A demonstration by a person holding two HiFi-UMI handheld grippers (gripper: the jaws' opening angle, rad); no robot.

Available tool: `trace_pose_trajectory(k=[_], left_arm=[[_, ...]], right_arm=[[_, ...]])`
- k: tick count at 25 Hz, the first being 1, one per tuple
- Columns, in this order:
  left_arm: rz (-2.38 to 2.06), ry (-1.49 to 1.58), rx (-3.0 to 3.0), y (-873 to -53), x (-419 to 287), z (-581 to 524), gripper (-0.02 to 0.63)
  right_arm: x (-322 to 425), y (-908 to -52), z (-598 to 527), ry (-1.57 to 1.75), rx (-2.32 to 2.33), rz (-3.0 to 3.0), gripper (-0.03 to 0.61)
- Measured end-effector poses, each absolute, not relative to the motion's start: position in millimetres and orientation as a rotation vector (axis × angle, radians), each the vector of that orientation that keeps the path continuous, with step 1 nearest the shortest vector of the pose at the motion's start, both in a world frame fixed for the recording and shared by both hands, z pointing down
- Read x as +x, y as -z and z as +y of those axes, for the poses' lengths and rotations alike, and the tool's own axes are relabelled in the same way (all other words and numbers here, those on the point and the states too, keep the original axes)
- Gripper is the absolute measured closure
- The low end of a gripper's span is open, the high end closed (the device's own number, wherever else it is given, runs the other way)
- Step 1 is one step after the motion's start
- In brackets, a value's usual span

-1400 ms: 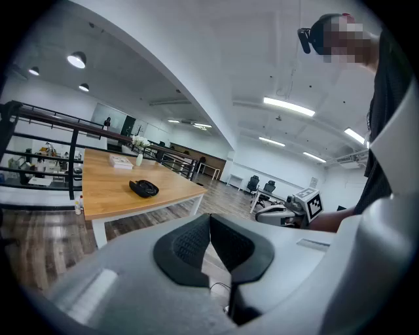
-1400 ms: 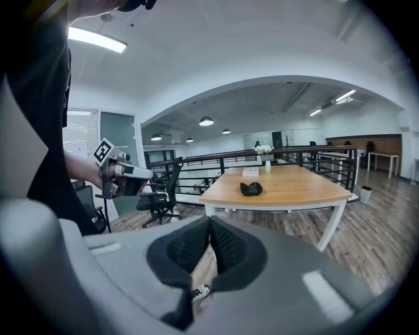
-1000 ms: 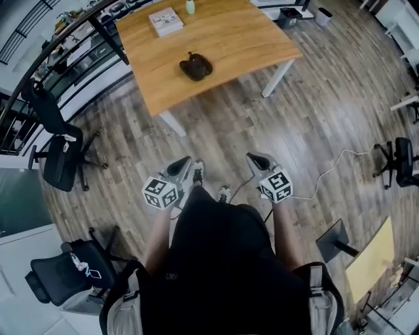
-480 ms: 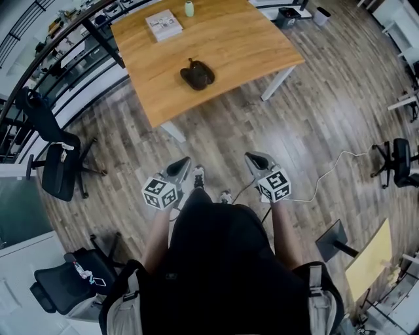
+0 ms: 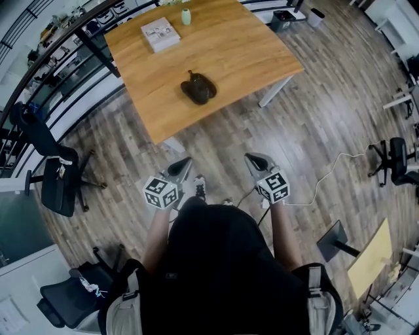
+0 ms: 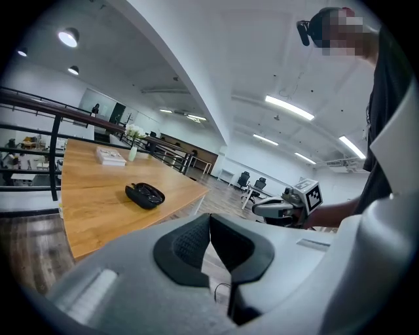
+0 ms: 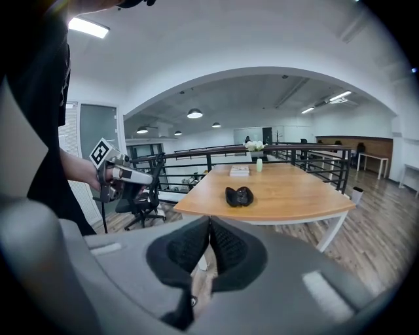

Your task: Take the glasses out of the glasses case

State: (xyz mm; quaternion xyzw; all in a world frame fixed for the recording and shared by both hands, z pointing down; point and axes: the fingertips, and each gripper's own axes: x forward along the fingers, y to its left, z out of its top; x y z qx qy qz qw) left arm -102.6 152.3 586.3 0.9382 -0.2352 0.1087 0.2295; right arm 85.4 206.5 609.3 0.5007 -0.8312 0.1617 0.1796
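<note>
A dark glasses case [image 5: 198, 88] lies open on the wooden table [image 5: 242, 46], well ahead of both grippers. In the left gripper view the case [image 6: 145, 195] shows dark glasses inside; in the right gripper view the case [image 7: 239, 195] sits near the table's front edge. My left gripper [image 5: 183, 162] and right gripper [image 5: 254, 158] hang side by side over the floor, short of the table. The left gripper [image 6: 209, 219] is shut with nothing held. The right gripper [image 7: 209, 222] is likewise shut and holds nothing.
A book [image 5: 160, 34] and a small pale vase [image 5: 186, 16] stand at the table's far side. Black office chairs [image 5: 57, 173] stand to the left, another chair [image 5: 399, 160] to the right. A cable [image 5: 327, 175] lies on the floor. A railing [image 7: 196, 160] runs behind the table.
The table and case have come slightly nearer in the head view as the person walks forward. Both grippers keep their pose and stay shut.
</note>
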Motion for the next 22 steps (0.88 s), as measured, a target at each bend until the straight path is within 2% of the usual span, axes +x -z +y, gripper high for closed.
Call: trace_pose_trajectory(k=[22], left_arm=[[-0.482, -0.329, 2.630, -596, -148, 40, 0.603]], right_arm=[[42, -621, 121, -0.494, 1.608, -2.201, 0.575]])
